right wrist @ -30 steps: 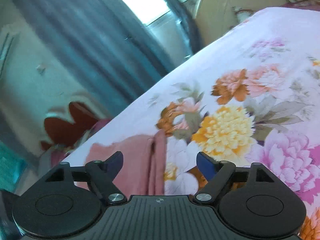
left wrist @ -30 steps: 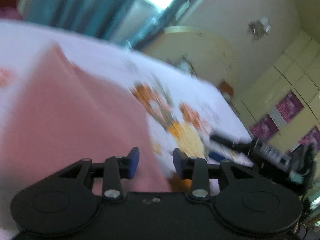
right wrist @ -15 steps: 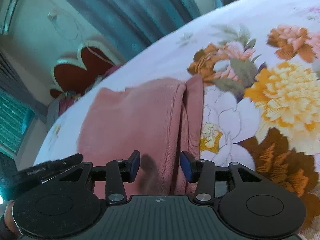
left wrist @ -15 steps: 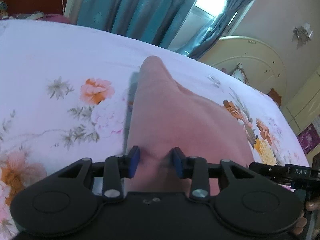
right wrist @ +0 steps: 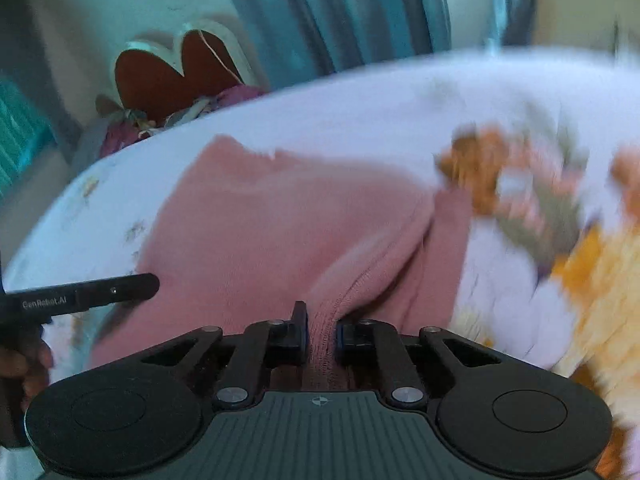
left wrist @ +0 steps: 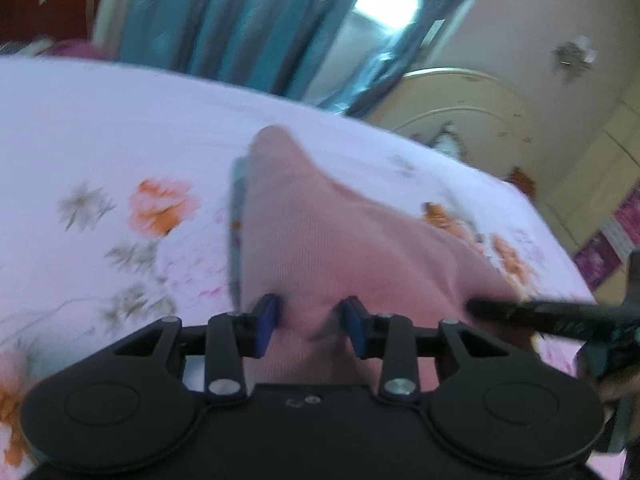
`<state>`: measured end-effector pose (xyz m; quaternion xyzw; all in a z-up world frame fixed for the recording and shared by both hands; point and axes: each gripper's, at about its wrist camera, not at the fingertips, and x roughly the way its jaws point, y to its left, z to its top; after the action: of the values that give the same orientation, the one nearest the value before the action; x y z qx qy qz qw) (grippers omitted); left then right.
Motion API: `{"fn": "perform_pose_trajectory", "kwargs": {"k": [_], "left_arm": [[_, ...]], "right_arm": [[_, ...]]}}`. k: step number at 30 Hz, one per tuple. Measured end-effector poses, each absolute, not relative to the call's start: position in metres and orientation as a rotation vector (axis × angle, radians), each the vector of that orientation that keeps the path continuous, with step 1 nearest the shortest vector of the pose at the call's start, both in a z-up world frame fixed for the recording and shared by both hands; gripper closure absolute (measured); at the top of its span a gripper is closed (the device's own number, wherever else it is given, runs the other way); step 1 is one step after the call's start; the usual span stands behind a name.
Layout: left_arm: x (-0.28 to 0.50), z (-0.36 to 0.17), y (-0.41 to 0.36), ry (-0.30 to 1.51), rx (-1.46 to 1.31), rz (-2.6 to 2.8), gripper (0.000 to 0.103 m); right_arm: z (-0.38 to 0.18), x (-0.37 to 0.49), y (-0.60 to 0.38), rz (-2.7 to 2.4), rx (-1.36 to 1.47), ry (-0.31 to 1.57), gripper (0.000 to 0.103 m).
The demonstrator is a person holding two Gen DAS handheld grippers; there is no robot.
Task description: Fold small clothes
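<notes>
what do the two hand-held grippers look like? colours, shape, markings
Both match: the left hand-held gripper and right hand-held gripper have black bodies, two round discs at the base, angular linkage arms with silver screws, and blue pads on short fingers. The right's body is ribbed with a small crosshair mark. White "GenRobot.AI" lettering runs along the left one's side.

Both wrist views look down and forward from close above the floral bedsheet point(left wrist: 100, 140), sharing the pink garment point(left wrist: 320, 240) and catching each other's gripper at the edge.
</notes>
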<state>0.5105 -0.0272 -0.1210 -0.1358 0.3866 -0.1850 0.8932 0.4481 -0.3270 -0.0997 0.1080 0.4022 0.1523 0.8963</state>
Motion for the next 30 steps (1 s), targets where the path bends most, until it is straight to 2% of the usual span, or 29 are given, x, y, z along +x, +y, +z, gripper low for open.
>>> {"fn": "perform_pose_trajectory", "kwargs": {"k": [2, 3, 4, 7, 8, 9, 10, 13, 14, 15, 16, 22, 25, 26, 30], "left_arm": [[0.509, -0.124, -0.034, 0.821, -0.229, -0.392, 0.066], [0.510, -0.127, -0.036, 0.831, -0.218, -0.389, 0.066], [0.512, -0.126, -0.038, 0.837, -0.206, -0.392, 0.065], [0.517, -0.116, -0.040, 0.858, -0.153, -0.414, 0.066], [0.517, -0.114, -0.035, 0.854, -0.160, -0.423, 0.066], [0.518, -0.112, -0.031, 0.844, -0.172, -0.429, 0.066], [0.519, -0.112, -0.029, 0.831, -0.183, -0.430, 0.068], [0.523, -0.114, -0.028, 0.814, -0.211, -0.439, 0.068], [0.526, -0.117, -0.031, 0.819, -0.211, -0.442, 0.068], [0.528, -0.120, -0.035, 0.835, -0.201, -0.441, 0.068], [0.531, -0.123, -0.038, 0.845, -0.188, -0.440, 0.067], [0.533, -0.119, -0.047, 0.869, -0.111, -0.438, 0.066], [0.511, -0.103, -0.037, 0.826, -0.118, -0.462, 0.068], [0.500, -0.099, -0.034, 0.806, -0.124, -0.475, 0.068], [0.466, -0.099, -0.036, 0.815, -0.148, -0.504, 0.068]], "right_arm": [[-0.091, 0.432, -0.328, 0.304, 0.158, 0.798, 0.092], [-0.105, 0.433, -0.329, 0.283, 0.139, 0.831, 0.092], [-0.128, 0.444, -0.331, 0.266, 0.156, 0.921, 0.092], [-0.132, 0.449, -0.344, 0.249, 0.280, 0.903, 0.091], [-0.128, 0.447, -0.348, 0.249, 0.316, 0.878, 0.085], [-0.126, 0.448, -0.352, 0.242, 0.338, 0.864, 0.063], [-0.125, 0.450, -0.357, 0.228, 0.353, 0.848, 0.058], [-0.133, 0.465, -0.370, 0.196, 0.430, 0.854, 0.059], [-0.136, 0.470, -0.371, 0.185, 0.434, 0.845, 0.062], [-0.141, 0.477, -0.370, 0.180, 0.411, 0.858, 0.095], [-0.145, 0.483, -0.370, 0.158, 0.384, 0.889, 0.097], [-0.148, 0.485, -0.376, 0.125, 0.372, 0.895, 0.097], [-0.123, 0.465, -0.376, 0.106, 0.361, 0.879, 0.095], [-0.112, 0.453, -0.373, 0.116, 0.346, 0.856, 0.089], [-0.092, 0.402, -0.348, 0.269, 0.288, 0.850, 0.088]]}}
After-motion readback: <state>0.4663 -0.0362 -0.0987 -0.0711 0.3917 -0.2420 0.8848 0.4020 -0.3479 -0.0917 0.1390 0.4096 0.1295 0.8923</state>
